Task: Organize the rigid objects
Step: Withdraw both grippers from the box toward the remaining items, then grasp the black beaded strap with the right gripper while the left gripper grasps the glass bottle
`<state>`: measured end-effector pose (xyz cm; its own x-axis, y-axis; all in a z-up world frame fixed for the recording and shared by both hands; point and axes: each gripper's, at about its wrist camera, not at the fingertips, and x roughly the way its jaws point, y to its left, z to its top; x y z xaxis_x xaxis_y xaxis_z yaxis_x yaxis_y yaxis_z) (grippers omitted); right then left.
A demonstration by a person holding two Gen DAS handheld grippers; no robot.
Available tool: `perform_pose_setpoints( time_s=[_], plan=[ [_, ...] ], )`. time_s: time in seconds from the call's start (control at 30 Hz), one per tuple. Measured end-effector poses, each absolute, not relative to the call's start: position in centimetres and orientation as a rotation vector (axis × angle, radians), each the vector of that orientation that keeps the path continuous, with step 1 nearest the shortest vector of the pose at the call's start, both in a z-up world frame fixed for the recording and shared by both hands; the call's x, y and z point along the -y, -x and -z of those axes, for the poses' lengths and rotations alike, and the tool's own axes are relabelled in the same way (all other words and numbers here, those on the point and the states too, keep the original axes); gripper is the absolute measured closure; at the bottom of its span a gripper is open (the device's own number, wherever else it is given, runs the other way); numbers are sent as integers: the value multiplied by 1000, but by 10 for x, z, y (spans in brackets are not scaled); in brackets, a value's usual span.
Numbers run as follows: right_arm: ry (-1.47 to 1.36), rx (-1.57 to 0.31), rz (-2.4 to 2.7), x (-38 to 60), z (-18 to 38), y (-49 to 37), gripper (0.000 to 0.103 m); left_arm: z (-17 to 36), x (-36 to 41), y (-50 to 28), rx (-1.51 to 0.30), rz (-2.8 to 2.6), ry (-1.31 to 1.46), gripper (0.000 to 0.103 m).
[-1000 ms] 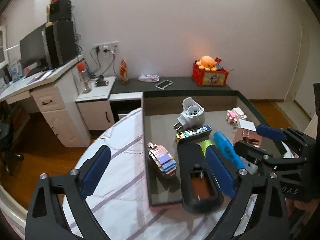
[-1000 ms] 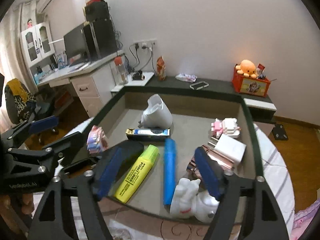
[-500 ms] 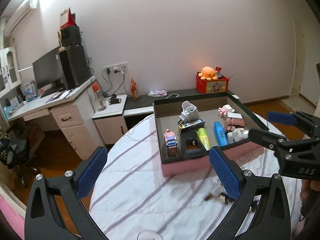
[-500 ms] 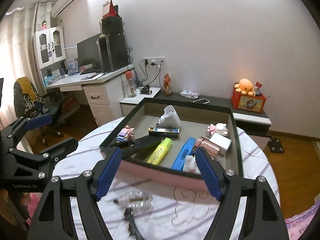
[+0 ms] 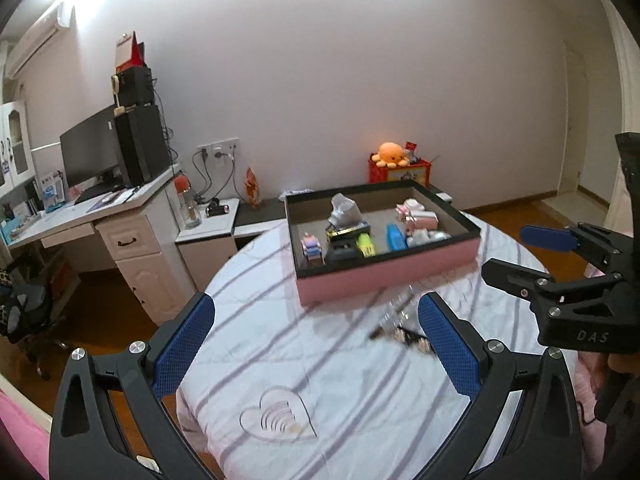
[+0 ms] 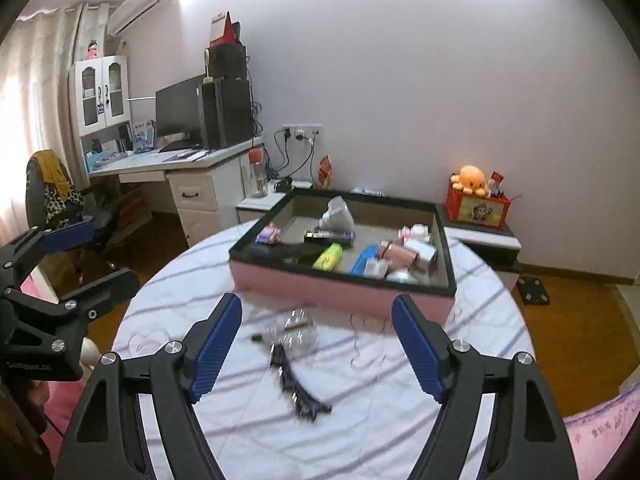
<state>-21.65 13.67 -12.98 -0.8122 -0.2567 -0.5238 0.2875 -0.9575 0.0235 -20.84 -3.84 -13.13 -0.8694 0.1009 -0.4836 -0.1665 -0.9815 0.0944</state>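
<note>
Looking down the left gripper (image 5: pixel 316 354) first: its blue pads are spread wide with nothing between them, just striped tablecloth (image 5: pixel 280 360) and a little embroidered heart (image 5: pixel 278 420) at about 6 o'clock. The right gripper (image 6: pixel 316 346) is the same deal, jaws wide apart and empty, hanging over the round table.

Just past the right gripper's fingertips, near the middle of the cloth, sits a clear crinkly plastic thing (image 6: pixel 294 332) with a dark spiky clip-looking piece (image 6: pixel 298 388) trailing toward 5 o'clock. Both are too blurry to name properly. Neither gripper touches them.

Further out toward 12 o'clock is the pink tray (image 6: pixel 340 286) with a black rim, resting on the far half of the table. Inside it, from the right wrist view: a pastel block toy (image 6: pixel 269 235) in the 10 o'clock corner, a dark flat case (image 6: pixel 288 251) by the near wall, a yellow highlighter (image 6: pixel 328 257) beside it, a blue marker (image 6: pixel 362 264) next along, a white plug adapter (image 6: pixel 337 214) at the back with a slim dark box (image 6: pixel 329 235) in front of it, and a cluster of pink and white bits (image 6: pixel 412 250) at 2 o'clock.

Way back against the wall there's a white desk (image 6: pixel 188 168) with a monitor (image 6: pixel 178 110) at 10 o'clock, and an orange octopus plush (image 6: pixel 471 178) on a red box at 2 o'clock
</note>
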Motion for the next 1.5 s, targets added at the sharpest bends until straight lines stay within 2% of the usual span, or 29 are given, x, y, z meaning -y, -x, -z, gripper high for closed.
perform_pose_setpoints(
  time_s=[0.4, 0.77, 0.83, 0.87, 0.9, 0.93, 0.97, 1.17, 1.33, 1.5],
  plan=[
    [-961, -106, 2673, -124, 175, 220, 24, 156, 51, 204, -169, -2886, 867, 0],
    [-1181, -234, 2520, -109, 234, 265, 25, 187, 39, 223, -237, -2809, 1002, 0],
    [-1164, -247, 2496, -106, 237, 265, 43, 192, 35, 227, -253, -2795, 1021, 0],
    [-1179, -246, 2470, -105, 239, 267, 62, 194, 32, 230, -262, -2788, 1030, 0],
    [-1183, -240, 2460, -106, 241, 267, 73, 196, 30, 233, -267, -2781, 1036, 0],
    [-1174, -237, 2461, -108, 240, 266, 75, 198, 26, 237, -271, -2768, 1048, 0],
    [-1176, -238, 2452, -110, 240, 265, 82, 200, 23, 240, -271, -2758, 1054, 0],
    [-1188, -203, 2523, -145, 235, 259, 83, 214, -10, 264, -259, -2671, 1088, 0],
    [-1204, -64, 2603, -191, 237, 264, 84, 227, -35, 293, -244, -2622, 1180, 0],
    [-1181, -28, 2604, -200, 237, 265, 84, 238, -50, 321, -246, -2616, 1243, 0]
  ],
)
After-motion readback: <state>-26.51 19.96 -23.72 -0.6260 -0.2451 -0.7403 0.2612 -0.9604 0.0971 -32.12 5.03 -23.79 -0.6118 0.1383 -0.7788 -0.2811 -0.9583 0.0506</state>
